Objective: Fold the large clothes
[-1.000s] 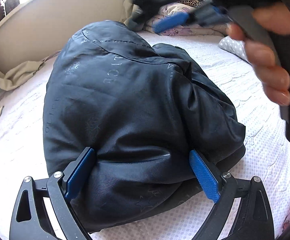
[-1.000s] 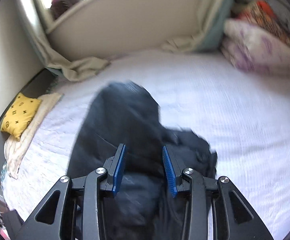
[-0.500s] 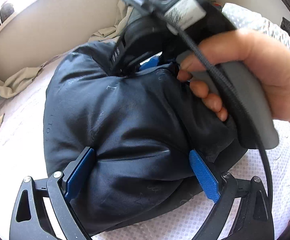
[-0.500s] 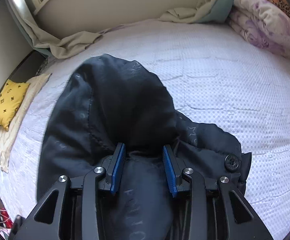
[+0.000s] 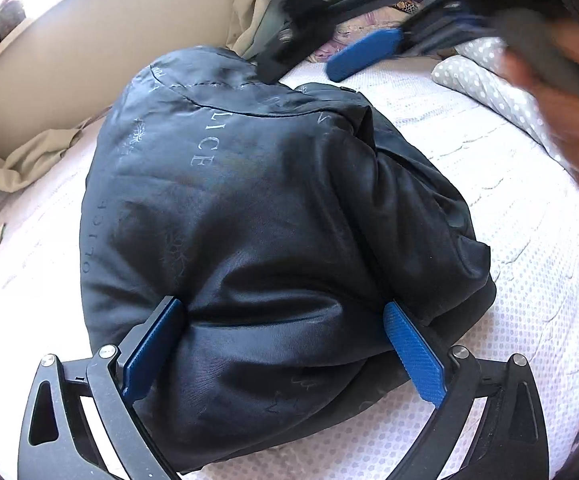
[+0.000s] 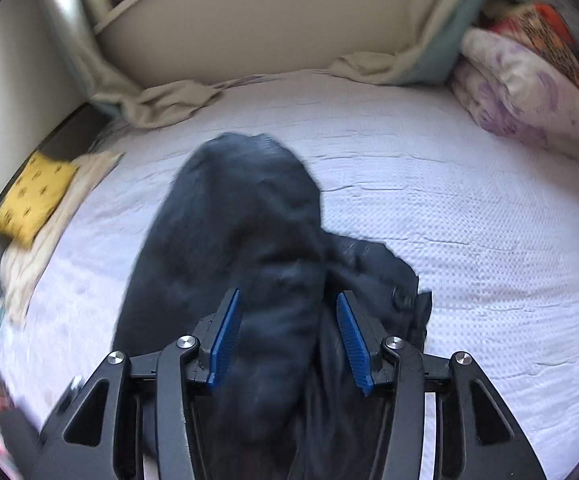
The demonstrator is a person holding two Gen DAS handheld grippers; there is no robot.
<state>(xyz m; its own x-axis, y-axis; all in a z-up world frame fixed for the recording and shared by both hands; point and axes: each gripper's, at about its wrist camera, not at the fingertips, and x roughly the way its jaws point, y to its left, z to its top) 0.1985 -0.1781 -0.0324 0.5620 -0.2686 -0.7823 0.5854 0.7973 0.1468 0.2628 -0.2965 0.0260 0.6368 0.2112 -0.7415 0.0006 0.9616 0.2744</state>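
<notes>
Between the left gripper's [image 5: 285, 344] widely spread jaws sits the near end of the jacket [image 5: 273, 216], a dark padded bundle on the bed [image 5: 521, 280]; both blue pads [image 5: 413, 356] press into its sides, so this gripper is clamped on the bulk and pins it down. Beyond the jaws the jacket is gathered into a rounded heap, with a looser flap spilling off to the right of them. Farther right, above and past the heap, the right gripper [image 5: 363, 58] shows blurred in the person's hand [image 5: 561, 120], clear of the cloth. In its own view the right gripper [image 6: 287, 336] has just been opening its jaws: the jacket [image 6: 249, 240] lies below and between them, yet neither pad seems to press it, so it looks released. The fold seems well along, the garment compact; the right-hand flap with its button [image 6: 399, 298] likely wants tucking in.
</notes>
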